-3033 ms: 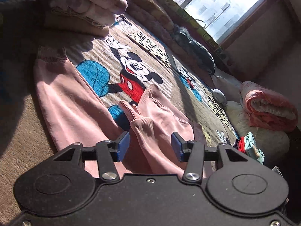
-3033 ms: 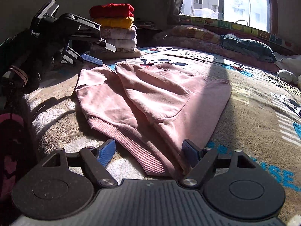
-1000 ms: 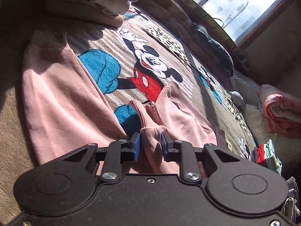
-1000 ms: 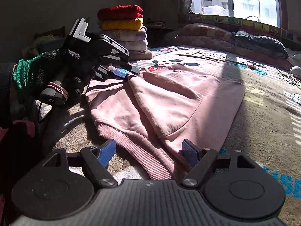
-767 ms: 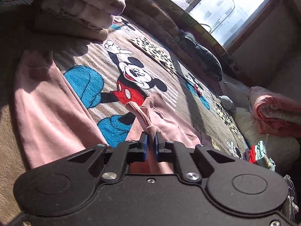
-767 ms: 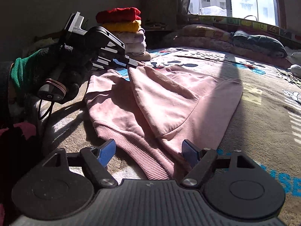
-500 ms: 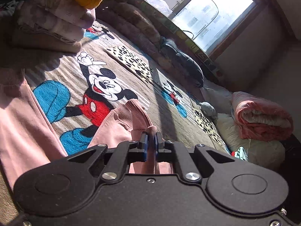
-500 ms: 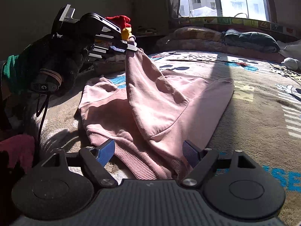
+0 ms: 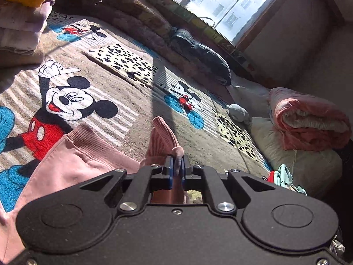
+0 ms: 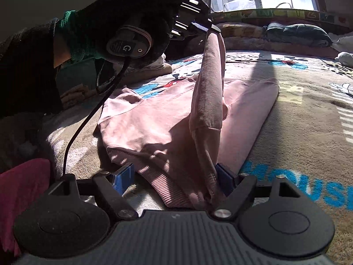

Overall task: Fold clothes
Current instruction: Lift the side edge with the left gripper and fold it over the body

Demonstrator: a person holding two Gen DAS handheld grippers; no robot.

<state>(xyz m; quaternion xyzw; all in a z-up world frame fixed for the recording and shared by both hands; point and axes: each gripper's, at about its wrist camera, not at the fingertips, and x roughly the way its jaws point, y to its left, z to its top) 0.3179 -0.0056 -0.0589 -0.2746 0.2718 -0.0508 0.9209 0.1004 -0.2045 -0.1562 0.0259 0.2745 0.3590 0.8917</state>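
A pink sweatshirt lies spread on the cartoon-print blanket. My left gripper is shut on the ribbed cuff of its sleeve, and in the right wrist view that left gripper holds the sleeve lifted high, hanging almost straight down to the body. My right gripper stands open low at the near hem, with the ribbed hem between its blue pads and the right pad touching a fold of cloth.
A stack of folded clothes stands at the blanket's far left. Rolled bedding, a pillow and a small pile of garments lie to the right. A dark bundle rests under the window. A gloved hand holds the left gripper.
My left gripper shut on the sleeve cuff and rose with it, pulling the sleeve up off the sweatshirt. The right gripper stayed open near the hem.
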